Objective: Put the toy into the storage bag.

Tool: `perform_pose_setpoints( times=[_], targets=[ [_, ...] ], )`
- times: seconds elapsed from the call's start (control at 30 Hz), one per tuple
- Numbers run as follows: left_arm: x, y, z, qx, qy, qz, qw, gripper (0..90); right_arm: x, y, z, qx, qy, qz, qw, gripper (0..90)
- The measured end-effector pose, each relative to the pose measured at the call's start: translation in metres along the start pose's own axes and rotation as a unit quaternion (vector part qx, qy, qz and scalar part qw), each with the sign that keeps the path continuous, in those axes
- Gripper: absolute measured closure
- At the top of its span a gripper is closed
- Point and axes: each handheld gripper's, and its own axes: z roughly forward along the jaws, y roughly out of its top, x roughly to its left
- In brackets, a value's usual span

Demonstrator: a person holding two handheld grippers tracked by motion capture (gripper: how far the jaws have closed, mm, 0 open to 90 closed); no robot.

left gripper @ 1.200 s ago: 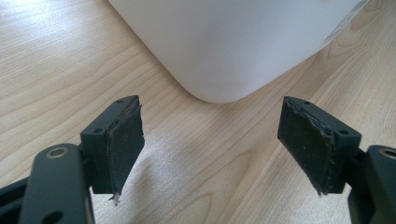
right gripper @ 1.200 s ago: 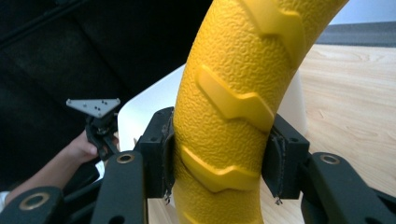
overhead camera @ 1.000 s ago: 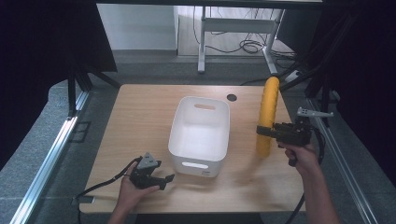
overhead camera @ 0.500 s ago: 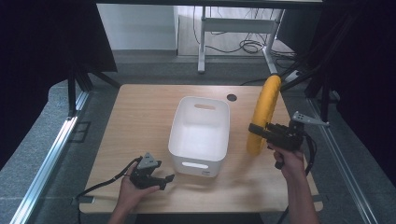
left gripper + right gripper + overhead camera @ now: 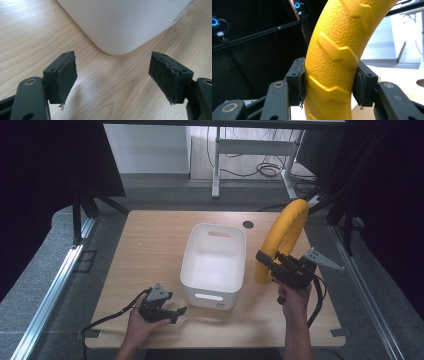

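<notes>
The tube's (image 5: 283, 236) lower end hides behind the right gripper (image 5: 263, 259) clamping it (left gripper (image 5: 180, 311) gapes), bin (image 5: 214, 295) at centre empty.

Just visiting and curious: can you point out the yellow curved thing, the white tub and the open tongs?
yellow ring (image 5: 332, 52): right gripper view, its ridged side.
white tub (image 5: 235, 232): high view, far rim.
left tongs (image 5: 112, 80): left gripper view, midway between the pads.
</notes>
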Motion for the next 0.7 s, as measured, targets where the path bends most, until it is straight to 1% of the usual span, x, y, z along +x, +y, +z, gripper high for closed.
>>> perform_pose_setpoints(
  times=[0.03,0.07,0.1,0.13,0.17,0.2,0.23,0.27,0.3,0.33,0.37,0.43,0.47,0.7],
  targets=[
    [0.000,0.000,0.000,0.000,0.000,0.000,1.0000,22.6,0.003,-0.001,0.000,-0.008,-0.005,-0.005,0.9999,50.5],
    [0.000,0.000,0.000,0.000,0.000,0.000,1.0000,22.6,0.009,-0.003,-0.002,-0.022,-0.014,-0.007,0.9996,50.4],
    [0.000,0.000,0.000,0.000,0.000,0.000,1.0000,22.6,0.009,-0.003,-0.002,-0.022,-0.014,-0.007,0.9996,50.4],
    [0.000,0.000,0.001,0.001,-0.001,0.001,1.0000,22.6,0.013,-0.004,-0.002,-0.032,-0.022,-0.015,0.9991,50.4],
    [0.000,0.000,0.001,0.001,-0.001,0.001,1.0000,22.6,0.013,-0.004,-0.002,-0.032,-0.022,-0.015,0.9991,50.4],
    [0.000,0.000,0.001,0.002,-0.001,0.001,1.0000,22.6,0.017,-0.005,-0.002,-0.039,-0.028,-0.024,0.9985,50.4],
    [0.000,0.000,0.001,0.001,-0.002,0.000,1.0000,22.6,0.017,-0.005,-0.002,-0.039,-0.028,-0.024,0.9985,50.4],
    [0.000,0.000,0.001,-0.001,-0.006,-0.001,1.0000,22.5,0.021,-0.006,-0.002,-0.046,-0.037,-0.025,0.9979,50.3],
    [0.000,0.000,0.000,-0.004,-0.009,-0.003,0.9999,22.5,0.021,-0.006,-0.002,-0.046,-0.037,-0.025,0.9979,50.3],
    [0.000,0.000,0.000,-0.005,-0.009,-0.004,0.9999,22.6,0.025,-0.009,-0.002,-0.056,-0.044,-0.029,0.9971,50.3],
    [0.000,0.000,0.000,-0.004,-0.008,-0.003,1.0000,22.6,0.025,-0.009,-0.002,-0.056,-0.044,-0.029,0.9971,50.3],
    [0.000,0.000,0.000,-0.001,-0.004,-0.001,1.0000,22.5,0.028,-0.010,-0.001,-0.067,-0.053,-0.030,0.9959,50.2],
    [0.000,0.000,0.001,-0.001,-0.004,0.000,1.0000,22.5,0.029,-0.010,-0.001,-0.071,-0.057,-0.032,0.9954,50.2],
    [0.000,-0.001,0.003,0.004,-0.006,0.000,1.0000,22.5,0.032,-0.005,-0.001,-0.076,-0.063,-0.041,0.9943,50.1]
  ],
)
